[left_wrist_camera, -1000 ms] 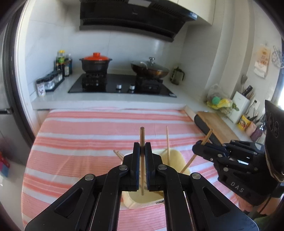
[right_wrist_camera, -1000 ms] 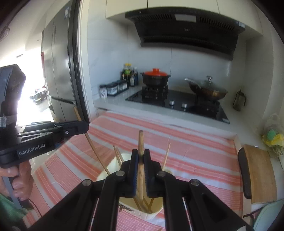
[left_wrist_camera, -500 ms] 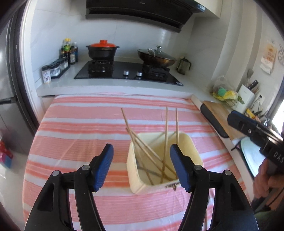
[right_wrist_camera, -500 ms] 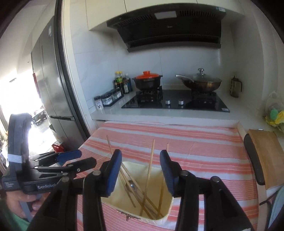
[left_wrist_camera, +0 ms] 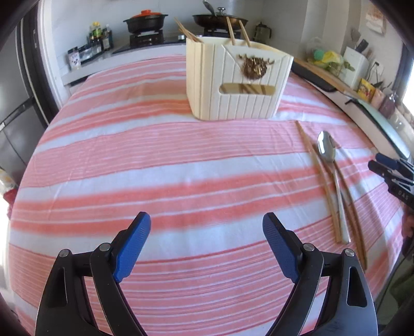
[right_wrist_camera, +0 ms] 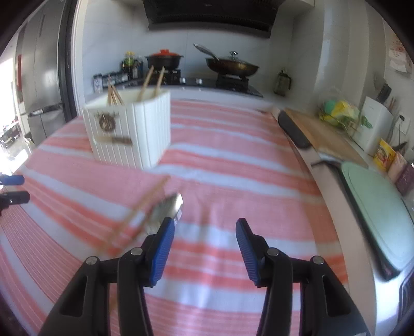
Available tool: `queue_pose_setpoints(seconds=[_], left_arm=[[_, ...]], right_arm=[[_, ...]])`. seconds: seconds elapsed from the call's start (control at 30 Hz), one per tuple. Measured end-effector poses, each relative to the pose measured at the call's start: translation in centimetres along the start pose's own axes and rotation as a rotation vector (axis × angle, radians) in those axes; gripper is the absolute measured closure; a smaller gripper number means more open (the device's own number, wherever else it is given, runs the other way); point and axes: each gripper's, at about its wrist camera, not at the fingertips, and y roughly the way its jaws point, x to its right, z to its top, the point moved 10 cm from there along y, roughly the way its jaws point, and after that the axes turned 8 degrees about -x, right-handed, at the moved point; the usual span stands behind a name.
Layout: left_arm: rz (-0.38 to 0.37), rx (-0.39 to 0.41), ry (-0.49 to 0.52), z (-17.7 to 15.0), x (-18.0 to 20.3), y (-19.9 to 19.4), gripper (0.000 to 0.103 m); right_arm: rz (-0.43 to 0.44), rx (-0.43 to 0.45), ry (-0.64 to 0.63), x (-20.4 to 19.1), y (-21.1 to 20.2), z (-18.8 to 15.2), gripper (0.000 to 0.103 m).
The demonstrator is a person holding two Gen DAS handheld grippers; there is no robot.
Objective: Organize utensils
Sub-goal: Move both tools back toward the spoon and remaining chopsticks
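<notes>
A cream ribbed utensil holder (left_wrist_camera: pixel 234 82) stands on the striped cloth with several chopsticks sticking out of its top; it also shows in the right wrist view (right_wrist_camera: pixel 129 131). A metal spoon (left_wrist_camera: pixel 332 178) and two wooden chopsticks (left_wrist_camera: pixel 319 181) lie on the cloth to the holder's right. In the right wrist view the spoon (right_wrist_camera: pixel 165 209) and chopsticks (right_wrist_camera: pixel 141 206) are blurred, just left of my right gripper (right_wrist_camera: pixel 204 237), which is open and empty. My left gripper (left_wrist_camera: pixel 205 240) is open and empty, low over the cloth, well short of the holder.
The table is covered by a pink and white striped cloth (left_wrist_camera: pixel 155 165). Behind it is a counter with a stove, a red-lidded pot (left_wrist_camera: pixel 145 20) and a wok (right_wrist_camera: pixel 231 67). A wooden board (right_wrist_camera: pixel 320 134) and a pale green tray (right_wrist_camera: pixel 375 209) lie to the right.
Both grippers opened and let their chopsticks drop into the holder, then pulled back and dropped low over the cloth. The spoon and two chopsticks on the cloth came into view.
</notes>
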Motion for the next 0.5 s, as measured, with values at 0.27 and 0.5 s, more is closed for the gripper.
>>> queue_pose_setpoints(seconds=[0.27,0.5], left_arm=[[0.018,0.003,0.033,0.4,2.2,2.6,0.014],[0.036,-0.016,0.054,0.4,2.5,3.5,0.005]], right_arm=[[-0.002,-0.056,0.126,3.8,1.7,-4.3,0.053],[0.009,-0.085,0.18,4.6,2.5,-4.9,0.053]])
